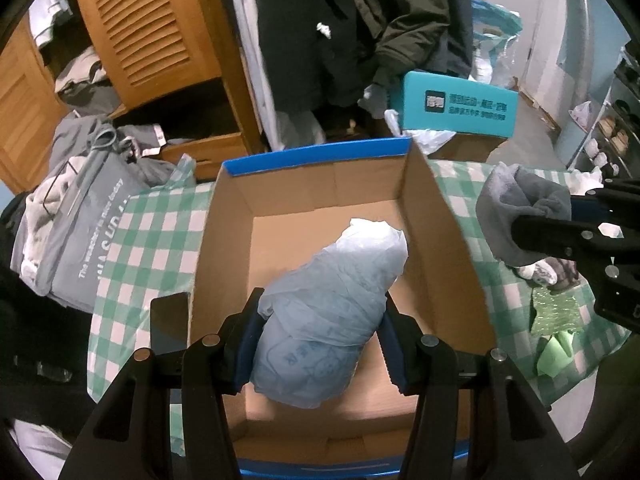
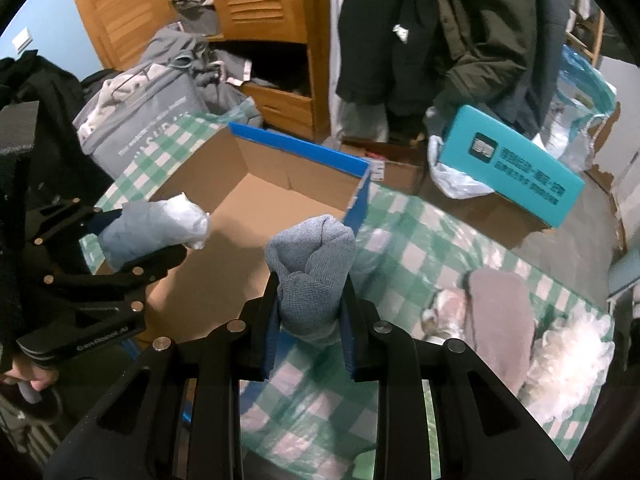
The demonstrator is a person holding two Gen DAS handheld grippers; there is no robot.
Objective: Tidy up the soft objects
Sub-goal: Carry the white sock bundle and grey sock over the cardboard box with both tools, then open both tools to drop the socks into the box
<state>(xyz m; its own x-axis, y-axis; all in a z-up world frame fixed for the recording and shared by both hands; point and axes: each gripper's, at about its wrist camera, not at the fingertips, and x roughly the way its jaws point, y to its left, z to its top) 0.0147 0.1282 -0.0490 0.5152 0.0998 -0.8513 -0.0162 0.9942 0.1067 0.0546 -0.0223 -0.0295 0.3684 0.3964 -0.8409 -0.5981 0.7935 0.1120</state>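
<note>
Cardboard box [image 1: 448,216], open-topped with a blue rim, sits on a green-and-white checked cloth [image 1: 136,240]. Left gripper [image 1: 320,340] is clamped on a pale blue plastic-wrapped bundle [image 1: 332,300], pads pressing both its sides; the bundle hangs over the box interior, above the brown floor. Whether it touches the floor I cannot tell.

Right gripper [image 2: 310,316] is closed on a rolled grey sock [image 2: 314,272], blue pads squeezing its lower part, the roll standing upright between them. From the right wrist view the sock sits just outside the box's near right corner, over the cloth. The left wrist view shows the same sock [image 1: 520,216] off to the right of the box wall, apart from it.

Right side of the cloth: a brownish soft item [image 2: 500,320] and a white fluffy thing [image 2: 572,356], blurred. Left of the box, a grey fabric bag [image 1: 80,232] stuffed with clothes. Behind, a teal box [image 1: 456,106] and a wooden louvred wardrobe [image 1: 152,32].
</note>
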